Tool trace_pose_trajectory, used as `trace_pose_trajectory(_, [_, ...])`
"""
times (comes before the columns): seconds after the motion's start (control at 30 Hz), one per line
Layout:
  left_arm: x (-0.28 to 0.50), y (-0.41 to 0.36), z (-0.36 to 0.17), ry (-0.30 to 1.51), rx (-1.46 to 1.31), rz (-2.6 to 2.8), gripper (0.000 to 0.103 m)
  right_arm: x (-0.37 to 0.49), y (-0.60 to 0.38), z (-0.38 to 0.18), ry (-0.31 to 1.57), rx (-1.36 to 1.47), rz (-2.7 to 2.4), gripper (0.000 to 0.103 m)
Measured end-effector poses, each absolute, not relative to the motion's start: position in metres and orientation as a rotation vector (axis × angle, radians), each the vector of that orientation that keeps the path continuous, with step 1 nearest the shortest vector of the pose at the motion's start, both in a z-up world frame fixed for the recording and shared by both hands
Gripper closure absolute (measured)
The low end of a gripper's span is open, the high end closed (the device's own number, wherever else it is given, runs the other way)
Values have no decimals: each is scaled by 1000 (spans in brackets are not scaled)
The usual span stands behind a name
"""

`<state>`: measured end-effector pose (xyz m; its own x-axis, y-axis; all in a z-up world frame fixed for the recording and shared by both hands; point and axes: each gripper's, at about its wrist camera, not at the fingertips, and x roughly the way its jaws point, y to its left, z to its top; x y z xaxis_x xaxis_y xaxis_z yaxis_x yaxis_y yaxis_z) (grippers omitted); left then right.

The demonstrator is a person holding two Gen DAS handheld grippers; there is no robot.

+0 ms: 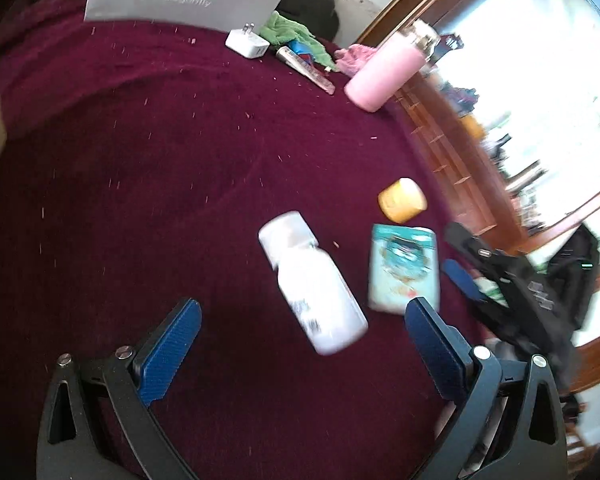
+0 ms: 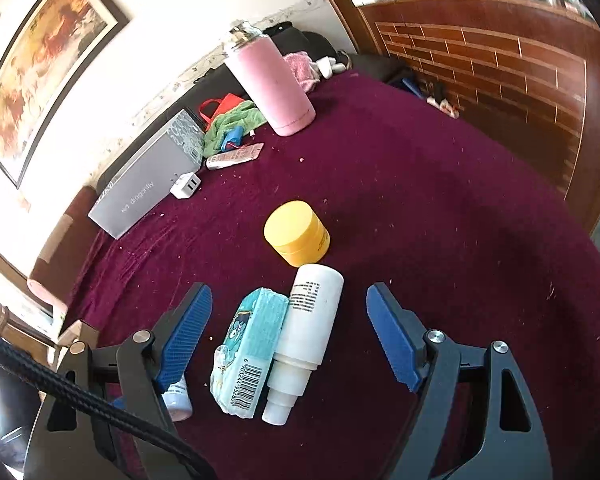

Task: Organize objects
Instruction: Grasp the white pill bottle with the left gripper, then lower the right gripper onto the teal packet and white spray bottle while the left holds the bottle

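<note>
A white bottle (image 1: 312, 284) lies on the maroon cloth (image 1: 140, 180), between the open jaws of my left gripper (image 1: 300, 320), apart from both pads. A teal tissue pack (image 1: 404, 268) lies to its right, and a yellow jar (image 1: 402, 199) beyond that. My right gripper (image 2: 288, 312) is open over another white bottle (image 2: 306, 336) and the teal tissue pack (image 2: 250, 350), which lie side by side; the yellow jar (image 2: 296, 238) stands just ahead. The right gripper also shows at the right edge of the left wrist view (image 1: 492, 280).
At the back of the cloth stand a pink flask (image 2: 270, 84), a grey box (image 2: 148, 180), a white charger (image 2: 186, 185), a green cloth (image 2: 232, 126) and a tube (image 2: 236, 156). A wooden panel wall (image 2: 500, 68) borders the right. A small white-blue bottle (image 2: 178, 396) lies under my right gripper's left finger.
</note>
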<state>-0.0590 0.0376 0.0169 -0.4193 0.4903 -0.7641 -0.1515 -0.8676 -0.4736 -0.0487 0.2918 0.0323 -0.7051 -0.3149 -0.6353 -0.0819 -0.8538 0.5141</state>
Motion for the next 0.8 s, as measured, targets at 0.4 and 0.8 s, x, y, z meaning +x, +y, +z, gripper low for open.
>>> trace_pose_trajectory(0.4, [-55,97,12,78,-1359,2424,74,-52,298,24,-877,1188,-2610,23])
trace_pose_trajectory(0.8, [38,11,67,-177,-1115,2490,74,-54,288,25,-752,1180,-2699,23])
